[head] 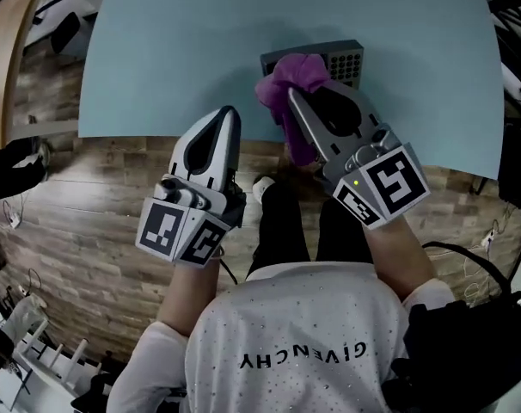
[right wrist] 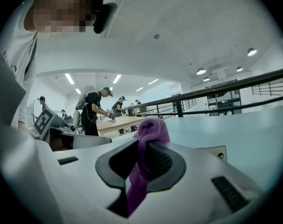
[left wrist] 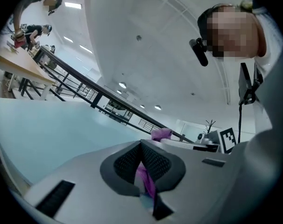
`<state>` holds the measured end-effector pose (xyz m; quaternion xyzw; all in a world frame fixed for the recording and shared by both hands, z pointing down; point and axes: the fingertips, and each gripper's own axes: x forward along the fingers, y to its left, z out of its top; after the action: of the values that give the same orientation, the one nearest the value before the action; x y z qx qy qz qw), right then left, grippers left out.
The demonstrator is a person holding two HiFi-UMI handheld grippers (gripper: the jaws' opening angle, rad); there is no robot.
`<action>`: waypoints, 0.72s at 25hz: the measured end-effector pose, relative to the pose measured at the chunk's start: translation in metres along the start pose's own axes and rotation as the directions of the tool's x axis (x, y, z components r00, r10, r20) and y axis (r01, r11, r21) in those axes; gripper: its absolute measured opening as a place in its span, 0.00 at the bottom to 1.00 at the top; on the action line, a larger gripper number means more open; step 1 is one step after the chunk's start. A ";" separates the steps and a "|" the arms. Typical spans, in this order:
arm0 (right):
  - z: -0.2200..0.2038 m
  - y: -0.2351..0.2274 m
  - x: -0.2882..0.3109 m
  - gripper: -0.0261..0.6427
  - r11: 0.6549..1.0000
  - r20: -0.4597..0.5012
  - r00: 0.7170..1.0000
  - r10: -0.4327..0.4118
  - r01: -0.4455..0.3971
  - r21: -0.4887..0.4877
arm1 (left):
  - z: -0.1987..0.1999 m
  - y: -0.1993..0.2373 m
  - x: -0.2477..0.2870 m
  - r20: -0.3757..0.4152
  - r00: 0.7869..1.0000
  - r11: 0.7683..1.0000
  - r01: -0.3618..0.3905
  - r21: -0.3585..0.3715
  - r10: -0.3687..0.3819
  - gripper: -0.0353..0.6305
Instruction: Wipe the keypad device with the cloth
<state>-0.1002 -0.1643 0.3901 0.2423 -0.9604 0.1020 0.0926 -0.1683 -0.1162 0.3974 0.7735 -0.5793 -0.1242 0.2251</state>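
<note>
The grey keypad device (head: 343, 59) lies on the light blue table (head: 157, 58) near its front edge. A purple cloth (head: 288, 77) bunches over the device's left part, and a tail of it hangs down past the table edge. My right gripper (head: 293, 95) is shut on this cloth; in the right gripper view the cloth (right wrist: 152, 130) bulges out above the closed jaws of the right gripper (right wrist: 146, 146). My left gripper (head: 228, 115) hovers at the table's front edge, left of the device, shut and holding nothing. From the left gripper (left wrist: 141, 146), the cloth (left wrist: 161, 134) shows further off.
Wooden floor (head: 80, 196) lies below the table's front edge, where the person's legs (head: 282, 226) stand. A black bag (head: 467, 334) sits at the lower right. People work at a wooden table (right wrist: 116, 121) in the background, and a dark railing (right wrist: 225, 94) runs behind.
</note>
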 end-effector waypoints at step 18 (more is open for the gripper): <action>-0.028 -0.058 -0.030 0.11 0.937 -0.126 0.964 -0.235 0.191 -0.292 | -0.049 -0.021 0.036 -0.084 0.995 0.991 0.048 -0.126 -0.059 0.06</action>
<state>-0.0431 -0.1941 0.4186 0.3208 -0.9227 -0.0250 0.2121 -0.1179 -0.1356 0.4320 0.7781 -0.5390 -0.1318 0.2945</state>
